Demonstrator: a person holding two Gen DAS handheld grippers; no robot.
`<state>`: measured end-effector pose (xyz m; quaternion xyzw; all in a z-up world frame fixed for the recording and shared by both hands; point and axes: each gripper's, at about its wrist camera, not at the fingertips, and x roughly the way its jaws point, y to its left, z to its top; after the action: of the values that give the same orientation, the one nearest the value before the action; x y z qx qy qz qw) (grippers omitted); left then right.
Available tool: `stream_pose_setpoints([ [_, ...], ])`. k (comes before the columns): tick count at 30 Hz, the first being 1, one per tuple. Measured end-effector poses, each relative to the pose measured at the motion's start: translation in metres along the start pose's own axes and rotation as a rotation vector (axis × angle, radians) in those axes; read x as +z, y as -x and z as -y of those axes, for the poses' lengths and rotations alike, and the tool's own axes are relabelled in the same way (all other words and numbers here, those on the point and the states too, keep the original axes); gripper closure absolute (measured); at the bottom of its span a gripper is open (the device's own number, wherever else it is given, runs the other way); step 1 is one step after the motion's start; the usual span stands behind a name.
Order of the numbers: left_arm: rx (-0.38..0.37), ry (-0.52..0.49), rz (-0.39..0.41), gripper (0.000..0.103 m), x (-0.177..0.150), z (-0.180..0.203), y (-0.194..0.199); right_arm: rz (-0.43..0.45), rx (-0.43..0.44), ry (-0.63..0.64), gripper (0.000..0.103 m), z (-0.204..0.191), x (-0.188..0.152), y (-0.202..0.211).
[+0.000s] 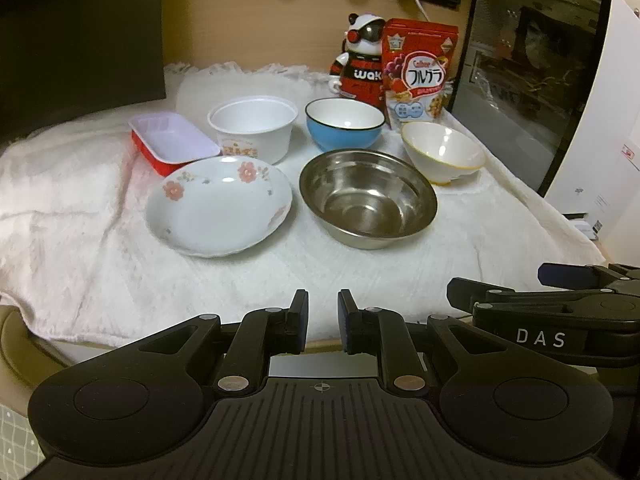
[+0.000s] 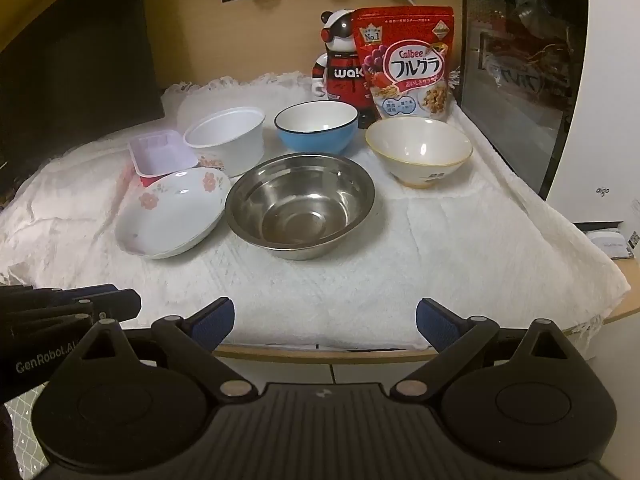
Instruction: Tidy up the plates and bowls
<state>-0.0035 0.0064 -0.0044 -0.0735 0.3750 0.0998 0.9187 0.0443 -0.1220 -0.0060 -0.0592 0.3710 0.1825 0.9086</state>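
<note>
On a white cloth stand a floral plate (image 1: 218,206) (image 2: 174,212), a steel bowl (image 1: 368,198) (image 2: 300,204), a blue bowl (image 1: 344,124) (image 2: 316,126), a cream bowl (image 1: 442,152) (image 2: 418,150), a white plastic tub (image 1: 253,128) (image 2: 226,138) and a red-and-white tray (image 1: 172,142) (image 2: 160,156). My left gripper (image 1: 323,322) hovers near the table's front edge, fingers nearly together with a narrow gap, holding nothing. My right gripper (image 2: 325,322) is wide open and empty at the front edge; it also shows in the left wrist view (image 1: 560,300).
A red cereal bag (image 1: 418,70) (image 2: 408,62) and a bear figure (image 1: 360,60) (image 2: 340,60) stand at the back. A dark-doored white appliance (image 1: 528,72) (image 2: 520,60) bounds the right side. A dark panel (image 1: 80,40) stands at the back left.
</note>
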Motion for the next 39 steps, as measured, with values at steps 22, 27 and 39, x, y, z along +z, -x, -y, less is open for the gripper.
stream_pose_setpoints([
  [22,0.017,0.012,-0.004,0.085,-0.003,-0.005,0.009,0.001,0.005,0.001,0.005,-0.005,-0.003,0.008],
  [27,0.022,0.016,-0.004,0.085,-0.004,-0.006,0.011,0.003,0.008,0.006,0.005,-0.005,-0.004,0.01],
  [39,0.025,0.018,-0.003,0.085,-0.006,-0.008,0.012,0.006,0.009,0.012,0.005,-0.008,-0.004,0.014],
])
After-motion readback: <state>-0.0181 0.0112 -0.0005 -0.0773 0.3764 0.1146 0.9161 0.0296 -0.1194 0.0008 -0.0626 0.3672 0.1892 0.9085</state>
